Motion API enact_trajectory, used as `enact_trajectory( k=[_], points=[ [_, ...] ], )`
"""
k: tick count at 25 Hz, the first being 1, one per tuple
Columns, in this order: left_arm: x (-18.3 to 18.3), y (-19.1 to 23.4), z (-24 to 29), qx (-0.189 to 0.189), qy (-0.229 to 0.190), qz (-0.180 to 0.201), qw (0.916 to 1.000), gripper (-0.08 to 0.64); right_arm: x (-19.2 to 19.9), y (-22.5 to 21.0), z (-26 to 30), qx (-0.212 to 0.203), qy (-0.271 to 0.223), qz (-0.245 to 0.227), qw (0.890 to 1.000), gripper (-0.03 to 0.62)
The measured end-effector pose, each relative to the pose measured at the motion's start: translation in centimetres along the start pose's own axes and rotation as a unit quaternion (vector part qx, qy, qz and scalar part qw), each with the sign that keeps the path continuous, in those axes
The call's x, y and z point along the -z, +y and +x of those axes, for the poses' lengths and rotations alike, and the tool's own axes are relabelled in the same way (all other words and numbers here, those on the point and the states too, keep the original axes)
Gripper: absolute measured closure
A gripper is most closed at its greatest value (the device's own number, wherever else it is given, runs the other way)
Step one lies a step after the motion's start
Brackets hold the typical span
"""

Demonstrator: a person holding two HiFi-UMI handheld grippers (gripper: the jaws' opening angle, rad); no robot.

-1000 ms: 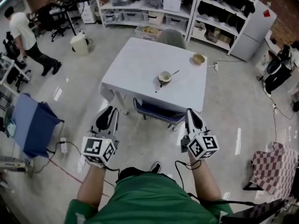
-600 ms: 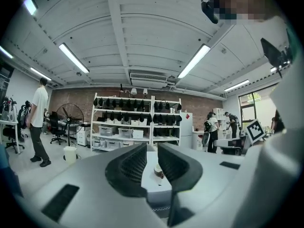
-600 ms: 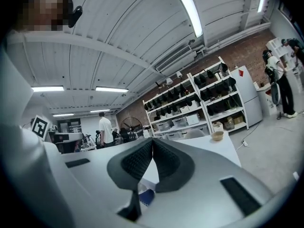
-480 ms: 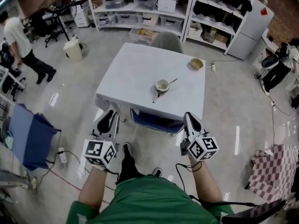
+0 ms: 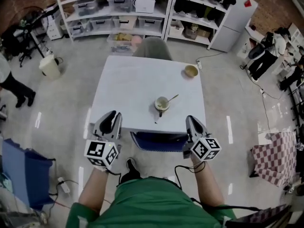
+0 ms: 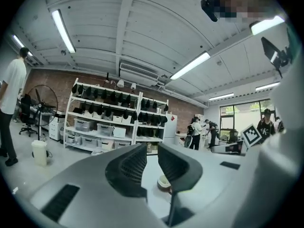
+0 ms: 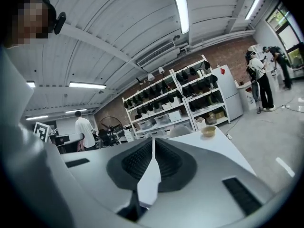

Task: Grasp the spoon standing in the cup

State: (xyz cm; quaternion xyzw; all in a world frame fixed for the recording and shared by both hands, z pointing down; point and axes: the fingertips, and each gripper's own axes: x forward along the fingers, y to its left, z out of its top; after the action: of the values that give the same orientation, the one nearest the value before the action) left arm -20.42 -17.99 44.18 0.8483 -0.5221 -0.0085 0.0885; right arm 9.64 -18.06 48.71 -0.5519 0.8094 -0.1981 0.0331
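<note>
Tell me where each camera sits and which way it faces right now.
Head view: on the person's head, looking steeply down at the table, cup and spoon; both forearms, left claw and right claw show.
Left gripper view: on the left claw, looking across the table toward the shelves; its jaws stand slightly apart, empty.
Right gripper view: on the right claw, facing likewise; jaws shut, empty.
Shared: head and left gripper views both show the cup.

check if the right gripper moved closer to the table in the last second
Yes. The right gripper moved forward toward the table: earlier a gap showed between them, now its tip meets the table's near edge in the head view.
</note>
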Motion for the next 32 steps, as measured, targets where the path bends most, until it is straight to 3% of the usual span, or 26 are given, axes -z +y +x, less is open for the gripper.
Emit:
enact_trajectory(
  k=[9,12,17,23,32],
  points=[
    [3.0,6.5,6.0,0.058,0.05,-0.027,0.9968,0.477,2.4,-0.6,8.4,0.051,0.039,0.004,0.998,0.563],
    [3.7,6.5,8.5,0.059,0.059,-0.032,0.996,0.477,2.8,-3.3,11.1,0.055,0.057,0.007,0.997,0.505],
    [4.9,6.0,10.0,0.031,0.078,-0.038,0.9957,0.477,5.2,-7.6,14.2,0.035,0.102,0.043,0.993,0.48],
    [5.7,5.9,11.4,-0.009,0.098,-0.053,0.9938,0.477,6.8,-11.8,17.7,0.011,0.123,0.101,0.987,0.477],
    [7.9,6.8,10.9,-0.065,0.12,-0.069,0.9883,0.477,11.0,-15.9,21.3,0.016,0.174,0.14,0.975,0.443]
  ],
)
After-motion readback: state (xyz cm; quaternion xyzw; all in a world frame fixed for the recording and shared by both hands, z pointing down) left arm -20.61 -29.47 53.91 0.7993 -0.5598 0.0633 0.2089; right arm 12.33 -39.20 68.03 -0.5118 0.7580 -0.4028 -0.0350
